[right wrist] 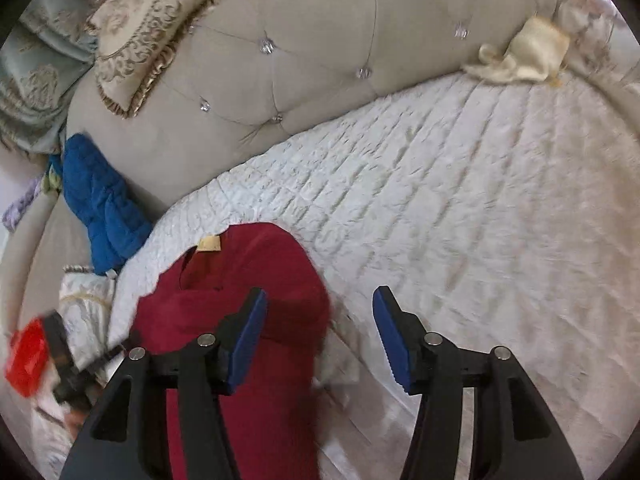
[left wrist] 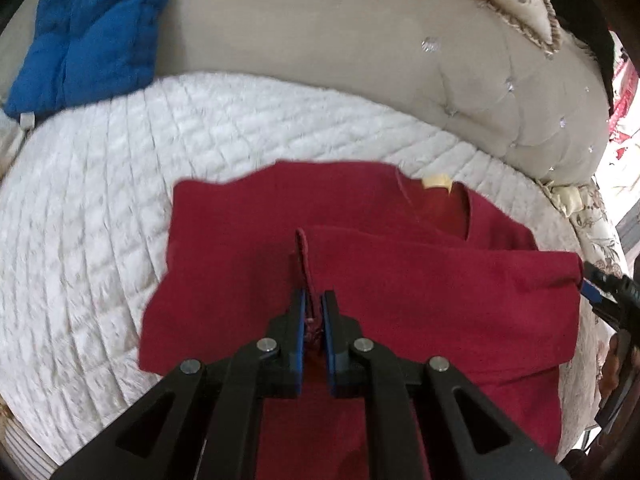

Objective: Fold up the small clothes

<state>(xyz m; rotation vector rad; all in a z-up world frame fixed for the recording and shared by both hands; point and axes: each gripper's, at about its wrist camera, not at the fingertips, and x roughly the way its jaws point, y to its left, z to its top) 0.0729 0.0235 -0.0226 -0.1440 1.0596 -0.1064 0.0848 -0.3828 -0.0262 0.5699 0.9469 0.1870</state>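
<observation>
The right gripper [right wrist: 320,300] hangs over a white quilted cover [right wrist: 460,200], its blue pads [right wrist: 248,336] spread apart with nothing between them. A red shirt [right wrist: 248,280] lies under the left pad, its yellow neck label [right wrist: 210,243] facing the tufted beige backrest [right wrist: 300,60]. A blue cloth [right wrist: 100,208] leans at the left, and a blurred red object [right wrist: 28,356], perhaps plastic, shows at the left edge.

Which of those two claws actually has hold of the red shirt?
The left claw: its blue pads are pinched shut on a folded edge of the red shirt. The right claw stands open with nothing between its pads.
</observation>
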